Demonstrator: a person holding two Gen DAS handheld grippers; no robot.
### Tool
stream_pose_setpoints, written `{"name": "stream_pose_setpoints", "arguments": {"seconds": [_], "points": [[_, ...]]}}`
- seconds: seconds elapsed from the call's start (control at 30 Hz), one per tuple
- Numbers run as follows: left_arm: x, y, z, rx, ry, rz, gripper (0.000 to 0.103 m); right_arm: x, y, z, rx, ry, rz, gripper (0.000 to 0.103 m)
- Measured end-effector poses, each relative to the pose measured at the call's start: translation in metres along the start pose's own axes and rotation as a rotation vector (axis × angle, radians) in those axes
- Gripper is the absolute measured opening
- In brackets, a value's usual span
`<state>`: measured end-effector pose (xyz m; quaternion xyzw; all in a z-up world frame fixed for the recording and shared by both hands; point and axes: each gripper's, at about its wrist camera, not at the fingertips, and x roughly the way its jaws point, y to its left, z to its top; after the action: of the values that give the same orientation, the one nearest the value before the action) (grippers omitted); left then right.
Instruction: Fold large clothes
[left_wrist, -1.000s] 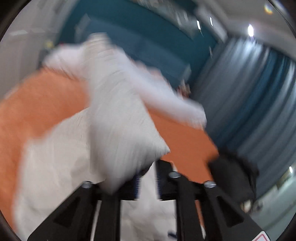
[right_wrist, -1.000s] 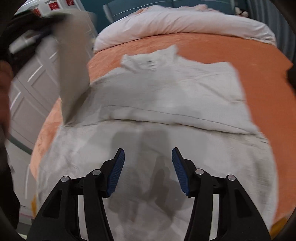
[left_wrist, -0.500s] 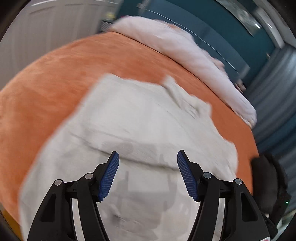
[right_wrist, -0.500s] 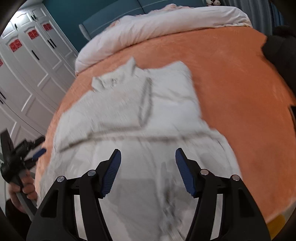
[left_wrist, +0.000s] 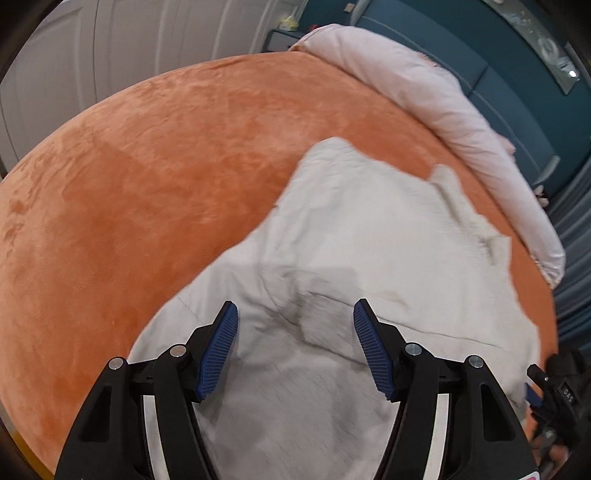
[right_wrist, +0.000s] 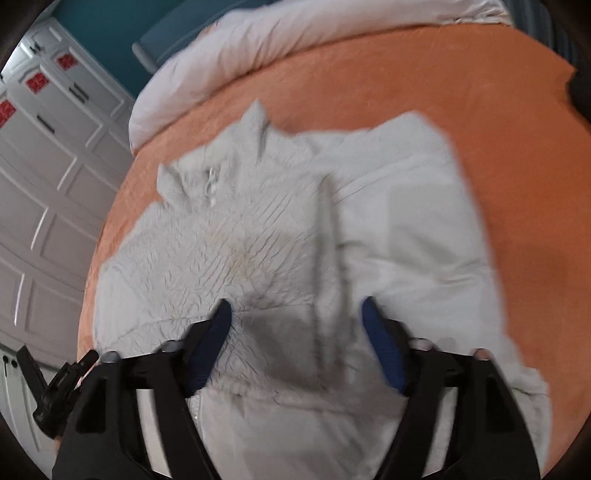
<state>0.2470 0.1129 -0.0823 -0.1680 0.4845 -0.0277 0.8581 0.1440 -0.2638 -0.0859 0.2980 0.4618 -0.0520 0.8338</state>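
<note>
Both grippers empty: left gripper jaws spread wide, right gripper jaws spread wide, both hovering over the near half of the white jacket. Jacket lies flat on the orange bedspread, collar at the far end, sleeve panels look folded in over the body. My read: between folds, sides done, lengthwise fold pending. Next move calls for pinching the near hem corners, one per gripper, and carrying them toward the collar. Near hem is cut off behind the gripper bodies in both views; right wrist view is motion-blurred, so zipper and seam detail is unclear. Rolled duvet along the far edge
</note>
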Motion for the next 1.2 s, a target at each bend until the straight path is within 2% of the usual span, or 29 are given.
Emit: {"name": "stream_pose_setpoints", "arguments": {"seconds": [0.03,0.07,0.1,0.17,0.23,0.27,0.3,0.37,0.4,0.43,0.5,0.57,0.63,0.67,0.7,0.73,0.87,0.93,1.03,1.07,1.1,1.13,1.17,1.2], "points": [[0.005,0.001,0.001,0.006,-0.003,0.026,0.059,0.006,0.008,-0.001,-0.025,0.024,0.003,0.033],[0.007,0.001,0.002,0.014,-0.008,0.044,0.056,0.003,0.021,0.002,-0.071,0.007,-0.007,0.006],[0.008,0.001,0.003,0.019,-0.012,0.052,0.05,-0.007,0.031,0.006,-0.101,-0.023,0.037,0.005],[0.004,0.0,0.006,0.033,-0.037,0.053,0.047,-0.051,0.058,0.011,-0.166,-0.168,0.146,0.005],[0.006,0.0,0.008,0.064,-0.046,0.091,0.047,-0.086,0.073,0.014,-0.221,-0.283,0.185,0.005],[0.012,0.0,0.008,0.075,-0.032,0.108,0.047,-0.087,0.07,0.013,-0.222,-0.297,0.171,0.005],[0.018,0.002,0.007,0.072,-0.014,0.119,0.049,-0.074,0.061,0.014,-0.214,-0.269,0.122,0.005],[0.033,0.005,0.002,0.071,0.017,0.13,0.052,-0.01,0.031,0.006,-0.2,-0.074,-0.045,0.005],[0.036,0.004,-0.001,0.086,0.007,0.136,0.056,0.024,0.014,-0.005,-0.191,0.045,-0.09,0.009],[0.037,0.002,-0.003,0.106,-0.006,0.147,0.056,0.031,0.006,-0.016,-0.177,0.036,-0.064,0.009],[0.036,-0.001,-0.003,0.124,-0.01,0.165,0.056,0.017,0.011,-0.018,-0.175,0.002,-0.076,0.012],[0.029,0.006,0.0,0.092,0.011,0.129,0.056,-0.011,0.015,-0.018,-0.149,-0.043,-0.058,0.013],[0.017,0.017,0.001,0.034,0.038,0.074,0.061,-0.042,0.01,-0.02,-0.153,-0.081,-0.034,0.025],[0.007,0.025,0.001,0.008,0.054,0.046,0.063,-0.055,0.005,-0.025,-0.16,-0.092,-0.039,0.044],[-0.001,0.031,0.001,-0.001,0.068,0.026,0.066,-0.068,-0.003,-0.029,-0.17,-0.099,-0.048,0.059],[-0.012,0.041,-0.001,-0.006,0.085,-0.001,0.07,-0.081,-0.011,-0.034,-0.182,-0.096,-0.061,0.062],[-0.041,0.064,-0.021,0.028,0.149,-0.025,0.074,-0.12,-0.065,-0.072,-0.178,-0.008,-0.184,0.067],[-0.049,0.074,-0.037,0.038,0.212,-0.03,0.074,-0.133,-0.095,-0.105,-0.12,0.067,-0.205,0.067],[-0.055,0.093,-0.066,-0.006,0.321,-0.078,0.073,-0.143,-0.119,-0.143,-0.028,0.152,-0.134,0.067],[-0.058,0.093,-0.073,-0.005,0.326,-0.09,0.072,-0.141,-0.125,-0.161,0.008,0.183,-0.098,0.068],[-0.06,0.091,-0.076,0.012,0.323,-0.09,0.064,-0.139,-0.125,-0.168,0.016,0.198,-0.092,0.063],[-0.062,0.087,-0.078,0.041,0.318,-0.085,0.05,-0.134,-0.123,-0.178,0.01,0.213,-0.094,0.053],[-0.065,0.079,-0.079,0.065,0.322,-0.099,0.041,-0.132,-0.12,-0.181,-0.002,0.215,-0.094,0.036],[-0.069,0.073,-0.078,0.08,0.323,-0.116,0.024,-0.133,-0.112,-0.184,-0.009,0.211,-0.085,0.017]]}}
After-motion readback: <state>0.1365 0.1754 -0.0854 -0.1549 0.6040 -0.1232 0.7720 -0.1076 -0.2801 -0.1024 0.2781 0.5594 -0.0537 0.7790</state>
